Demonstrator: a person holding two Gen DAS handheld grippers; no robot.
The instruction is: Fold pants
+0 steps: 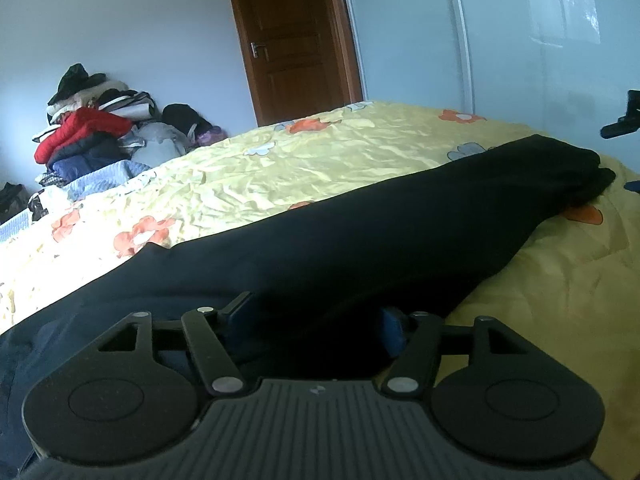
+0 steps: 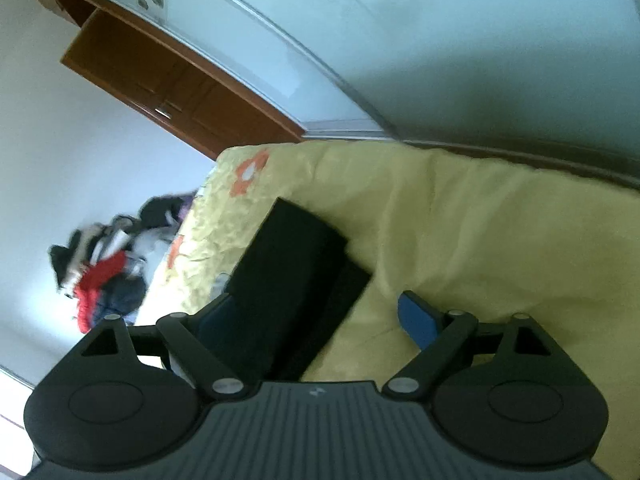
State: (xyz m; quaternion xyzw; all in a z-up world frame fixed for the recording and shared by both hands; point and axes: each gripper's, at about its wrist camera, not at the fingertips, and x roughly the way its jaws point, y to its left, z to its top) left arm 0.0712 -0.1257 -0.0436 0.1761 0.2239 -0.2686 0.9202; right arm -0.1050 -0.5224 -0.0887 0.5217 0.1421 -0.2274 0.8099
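Observation:
Black pants (image 1: 360,232) lie stretched across a yellow floral bedspread (image 1: 280,160), running from my left gripper toward the far right. My left gripper (image 1: 316,316) sits low at the near end of the pants, its blue pads apart with dark cloth bunched between them. In the tilted right wrist view the pants (image 2: 288,272) lie in a long strip with squared cuff ends. My right gripper (image 2: 320,312) is open over that end, the left pad beside the cloth, the right pad (image 2: 418,318) over bare bedspread (image 2: 480,240).
A pile of clothes (image 1: 92,128) sits against the wall beyond the bed's far left. A brown door (image 1: 292,40) and a white sliding wardrobe (image 1: 520,40) stand behind the bed. A dark device (image 1: 624,120) shows at the right edge.

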